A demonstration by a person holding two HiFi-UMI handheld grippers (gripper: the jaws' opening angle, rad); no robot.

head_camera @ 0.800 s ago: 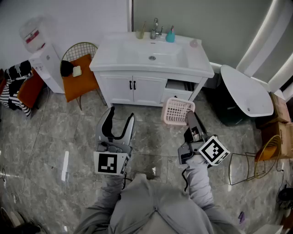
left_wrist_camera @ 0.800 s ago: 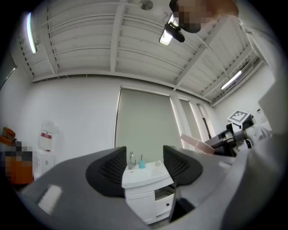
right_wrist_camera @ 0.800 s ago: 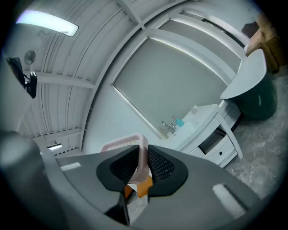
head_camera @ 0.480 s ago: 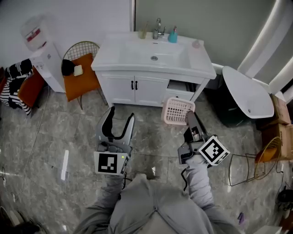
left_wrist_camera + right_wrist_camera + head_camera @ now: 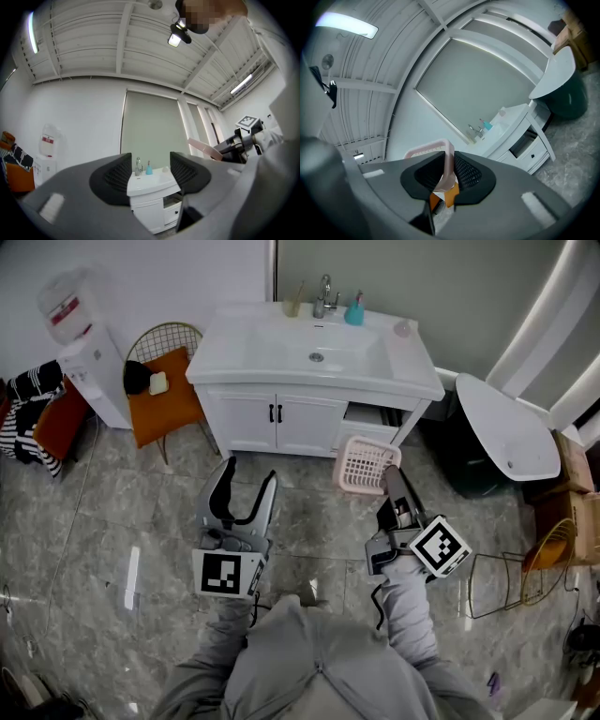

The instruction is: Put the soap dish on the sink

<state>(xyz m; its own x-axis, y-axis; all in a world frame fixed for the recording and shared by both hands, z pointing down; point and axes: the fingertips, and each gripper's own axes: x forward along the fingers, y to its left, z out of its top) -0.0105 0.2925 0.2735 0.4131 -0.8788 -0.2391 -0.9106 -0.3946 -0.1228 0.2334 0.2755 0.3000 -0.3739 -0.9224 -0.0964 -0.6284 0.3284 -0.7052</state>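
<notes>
A pink slatted soap dish (image 5: 362, 466) hangs in front of the white vanity, its rim pinched by my right gripper (image 5: 387, 478), which is shut on it. In the right gripper view the dish rim (image 5: 448, 161) runs between the black pads. The white sink (image 5: 314, 351) tops the cabinet at the back, with a tap (image 5: 324, 296) and a teal bottle (image 5: 353, 311) behind the basin. My left gripper (image 5: 246, 482) is held open over the floor left of the dish, holding nothing; in the left gripper view (image 5: 150, 174) the sink (image 5: 151, 180) shows between its pads.
An open drawer (image 5: 370, 417) juts from the cabinet's right side just behind the dish. An orange-cushioned chair (image 5: 159, 390) and a water dispenser (image 5: 80, 343) stand at the left. A white tub (image 5: 506, 427), boxes and a wire rack (image 5: 520, 577) stand at the right.
The view has shifted slightly; the vanity sits a little lower and nearer in frame. Both grippers hold about the same pose, the right still gripping the dish.
</notes>
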